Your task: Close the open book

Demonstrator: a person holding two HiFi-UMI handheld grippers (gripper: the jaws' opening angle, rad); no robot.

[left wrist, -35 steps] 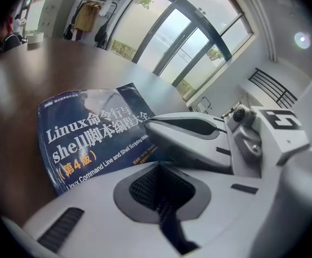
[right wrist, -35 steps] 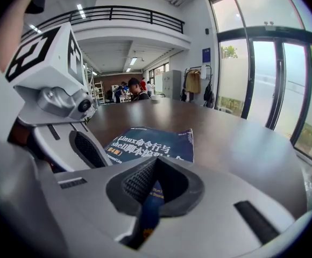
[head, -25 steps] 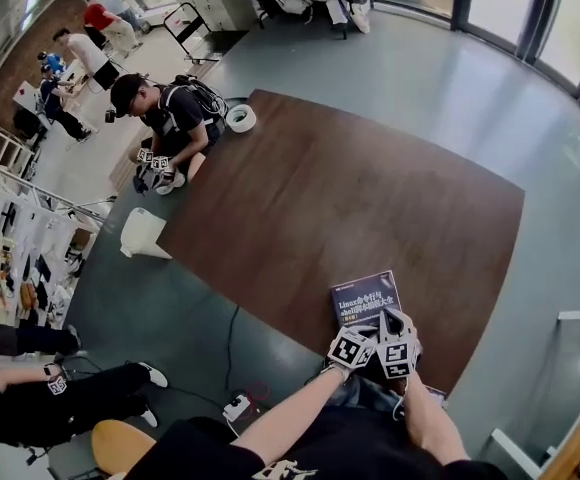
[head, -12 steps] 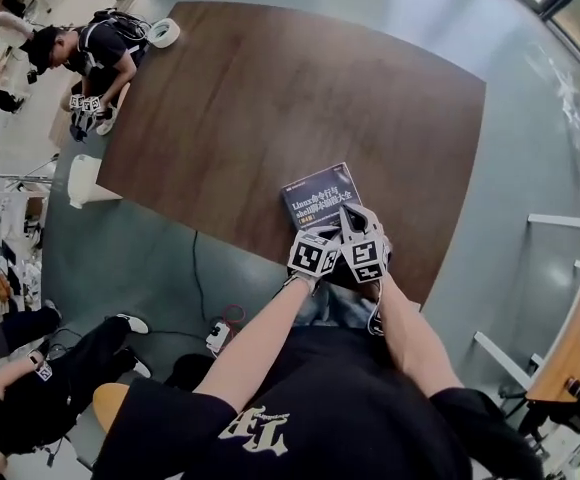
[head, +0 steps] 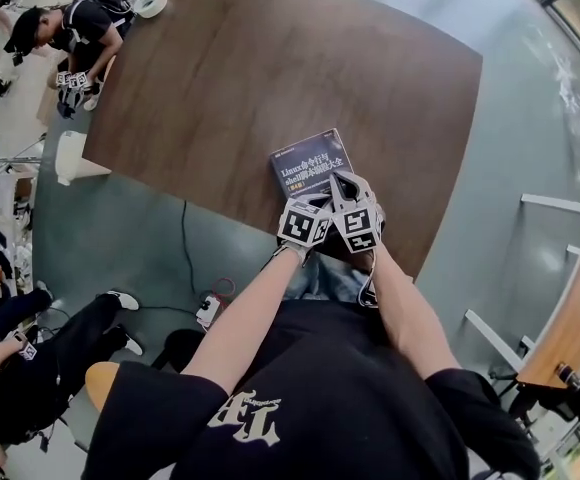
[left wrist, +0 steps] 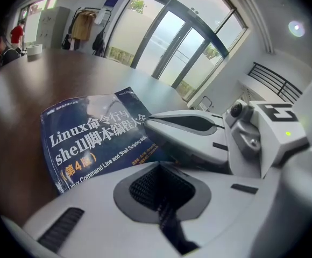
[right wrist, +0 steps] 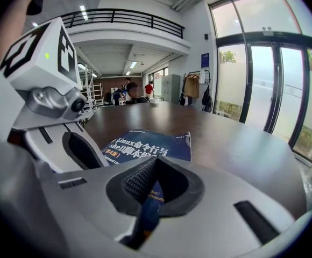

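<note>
Head view: book (head: 308,163) closed, cover up, flat on brown table (head: 270,58) near its near edge. Left gripper (head: 313,206) and right gripper (head: 346,186) side by side over book's near end.

Left gripper view: jaws drawn together, only dark slit, nothing gripped; book just ahead, right gripper alongside.

Right gripper view: jaws pressed close, blue cover showing through thin slit.
</note>
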